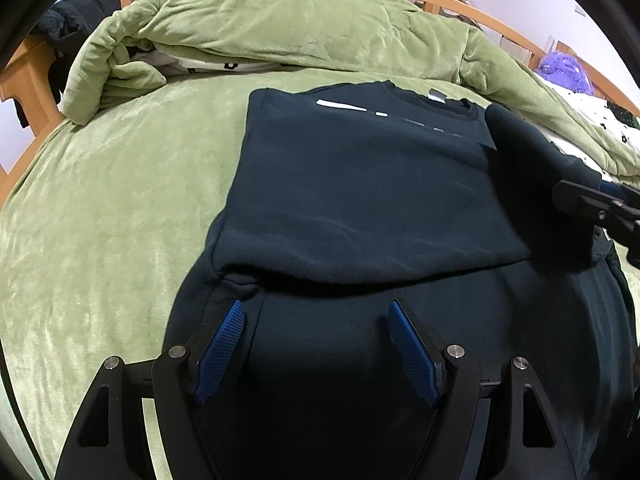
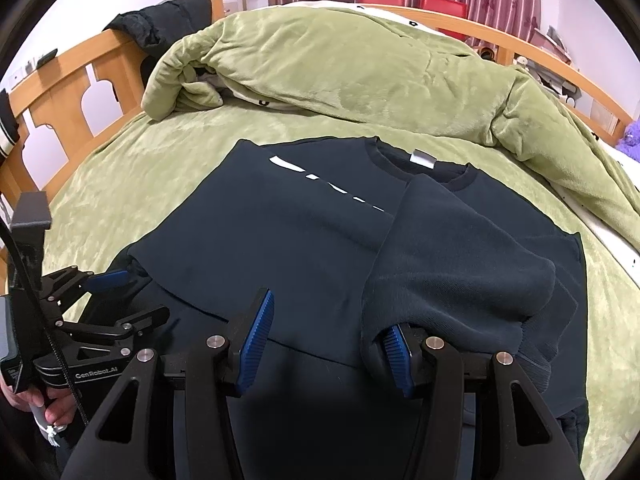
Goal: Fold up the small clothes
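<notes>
Green plush bedding [image 1: 120,208] covers the bed, with a rumpled green quilt [image 1: 280,24] heaped toward twelve o'clock and a wooden bed frame [image 2: 76,92] showing at nine to ten o'clock in the right wrist view. A dark sweatshirt [image 1: 360,184] lies face up in the middle of the bedding, collar toward twelve o'clock.

Going left to right: the left gripper [image 1: 316,344] hangs over the near left part of the sweatshirt, at six o'clock of it, jaws spread wide with only flat cloth below and nothing pinched. The right gripper [image 2: 328,340] sits at about five o'clock of the garment. Its jaws are roughly half spread, and the right sleeve [image 2: 460,276] is bunched over its right finger [image 2: 396,356]; the left finger stands clear of the cloth, so whether the sleeve is gripped or merely draped I cannot tell.

The step in hand looks like the sleeve folds. The left side appears already turned in, leaving a straight edge at nine o'clock, while the right sleeve is being carried across the chest. Next, that sleeve would need laying flat across the body, then the hem gathered at six o'clock and brought up toward the collar.

The sweatshirt is thick, soft navy fleece with a ribbed collar [image 2: 420,172], a grey neck tag [image 2: 423,159] and a broken white stripe [image 2: 320,188] across the chest.
</notes>
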Demonstrator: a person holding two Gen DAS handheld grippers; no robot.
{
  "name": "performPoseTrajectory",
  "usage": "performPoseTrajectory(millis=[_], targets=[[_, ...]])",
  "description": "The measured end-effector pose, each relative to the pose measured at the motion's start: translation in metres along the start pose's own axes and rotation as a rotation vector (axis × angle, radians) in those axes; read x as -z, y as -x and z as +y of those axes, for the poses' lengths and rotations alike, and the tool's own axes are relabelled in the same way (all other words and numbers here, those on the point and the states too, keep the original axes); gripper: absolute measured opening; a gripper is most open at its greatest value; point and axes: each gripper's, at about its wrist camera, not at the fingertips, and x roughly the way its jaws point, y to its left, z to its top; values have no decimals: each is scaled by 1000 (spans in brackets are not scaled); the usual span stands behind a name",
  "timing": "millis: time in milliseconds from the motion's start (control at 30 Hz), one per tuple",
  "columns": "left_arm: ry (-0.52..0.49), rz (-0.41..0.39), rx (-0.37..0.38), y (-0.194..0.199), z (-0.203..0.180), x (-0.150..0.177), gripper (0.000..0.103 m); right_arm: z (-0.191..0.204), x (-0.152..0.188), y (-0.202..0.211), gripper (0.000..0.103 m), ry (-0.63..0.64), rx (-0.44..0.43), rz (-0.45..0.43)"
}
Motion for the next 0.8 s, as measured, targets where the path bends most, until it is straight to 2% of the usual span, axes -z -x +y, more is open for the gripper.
performPoseTrajectory(millis=[300, 800], targets=[[-2, 42, 21, -11, 0, 3, 73, 1, 3, 6, 53, 28, -3, -5], [-39, 61, 1, -17, -8, 5, 75, -8, 2, 23, 53, -4, -18, -53]])
